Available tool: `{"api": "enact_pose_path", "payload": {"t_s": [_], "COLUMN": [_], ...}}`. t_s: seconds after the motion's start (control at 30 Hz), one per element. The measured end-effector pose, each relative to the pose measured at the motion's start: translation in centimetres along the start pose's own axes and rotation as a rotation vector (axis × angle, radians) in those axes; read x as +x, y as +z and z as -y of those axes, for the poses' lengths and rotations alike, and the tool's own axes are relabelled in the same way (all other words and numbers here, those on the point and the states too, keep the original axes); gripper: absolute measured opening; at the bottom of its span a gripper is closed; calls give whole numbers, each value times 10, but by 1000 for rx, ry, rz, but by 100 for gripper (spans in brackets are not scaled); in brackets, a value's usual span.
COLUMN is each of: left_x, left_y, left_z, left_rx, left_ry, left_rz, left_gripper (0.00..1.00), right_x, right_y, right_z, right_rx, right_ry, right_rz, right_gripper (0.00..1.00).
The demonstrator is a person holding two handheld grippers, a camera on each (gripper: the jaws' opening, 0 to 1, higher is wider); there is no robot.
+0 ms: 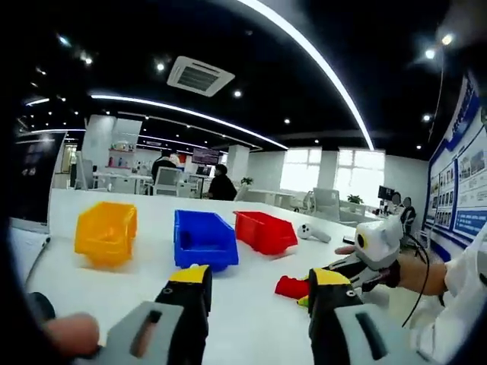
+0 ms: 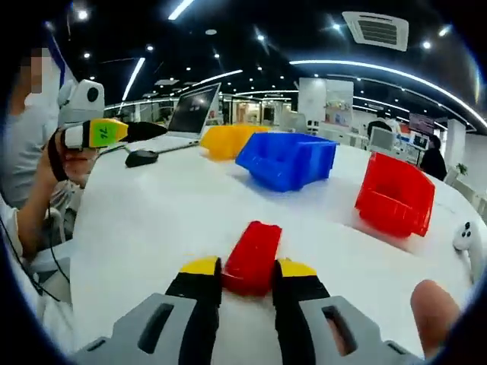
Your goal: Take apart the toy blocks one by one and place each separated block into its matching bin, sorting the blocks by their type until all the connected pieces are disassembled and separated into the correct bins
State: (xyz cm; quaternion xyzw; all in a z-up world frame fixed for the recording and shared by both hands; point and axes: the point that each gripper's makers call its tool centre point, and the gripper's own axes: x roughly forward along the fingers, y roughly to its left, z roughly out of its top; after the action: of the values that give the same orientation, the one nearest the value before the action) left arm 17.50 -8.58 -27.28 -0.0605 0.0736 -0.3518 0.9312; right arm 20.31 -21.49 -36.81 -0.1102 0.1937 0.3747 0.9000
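Observation:
A red toy block (image 2: pixel 253 257) lies flat on the white table (image 2: pixel 152 228) with my right gripper (image 2: pixel 249 275) shut on its near end, one yellow-tipped jaw on each side. In the left gripper view the same red block (image 1: pixel 289 287) shows at the tips of the right gripper (image 1: pixel 307 292), which comes in from the right in a person's hand. My left gripper (image 1: pixel 260 285) hovers above the table, open with nothing between its jaws. Beyond it stand a yellow bin (image 1: pixel 106 232), a blue bin (image 1: pixel 204 239) and a red bin (image 1: pixel 264 231) in a row.
The right gripper view has the yellow bin (image 2: pixel 228 139), blue bin (image 2: pixel 288 158) and red bin (image 2: pixel 396 194) past the block, and the left gripper (image 2: pixel 129 131) held up at the left. A laptop (image 2: pixel 194 110), a mouse (image 2: pixel 142 157) and a white controller (image 2: pixel 466 236) lie on the table.

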Motion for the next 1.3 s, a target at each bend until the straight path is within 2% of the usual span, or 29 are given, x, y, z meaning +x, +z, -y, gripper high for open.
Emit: {"api": "enact_pose_path", "payload": {"t_s": [0.13, 0.3, 0.43, 0.63, 0.87, 1.07, 1.13, 1.17, 1.2, 1.23, 1.27, 1.3], "left_x": [0, 2, 3, 4, 1, 1, 1, 1, 1, 1, 1, 1], "left_y": [-2, -2, -2, -2, 1, 3, 2, 1, 0, -1, -1, -2], "left_z": [0, 1, 3, 4, 14, 30, 34, 36, 37, 38, 38, 37], "left_rx": [-3, -3, -1, 3, 49, 101, 113, 119, 124, 127, 129, 132], "left_ry": [-2, -7, -10, -15, -59, -117, -132, -138, -143, -148, -149, -146], "left_rz": [-5, -3, -3, -4, 2, 1, -5, -8, -12, -15, -18, -19], "left_gripper": [50, 49, 49, 49, 50, 51, 51, 51, 51, 52, 52, 52], "right_x": [-3, -17, -34, -50, -38, -10, 0, 3, 5, 8, 8, 4], "right_y": [0, 18, 40, 74, 93, 88, 87, 86, 90, 95, 96, 94], "right_z": [7, 23, 49, 100, 149, 186, 196, 202, 205, 206, 203, 201], "right_rx": [12, 30, 51, 73, 76, 112, 118, 118, 105, 124, 150, 163], "right_ry": [-3, -19, -59, -143, -209, -269, -279, -291, -294, -283, -255, -249], "right_rz": [7, 53, 92, 136, 124, 81, 88, 89, 121, 160, 177, 182], "right_gripper": [25, 25, 25, 25, 25, 25, 25, 29, 38, 52, 58, 55]}}
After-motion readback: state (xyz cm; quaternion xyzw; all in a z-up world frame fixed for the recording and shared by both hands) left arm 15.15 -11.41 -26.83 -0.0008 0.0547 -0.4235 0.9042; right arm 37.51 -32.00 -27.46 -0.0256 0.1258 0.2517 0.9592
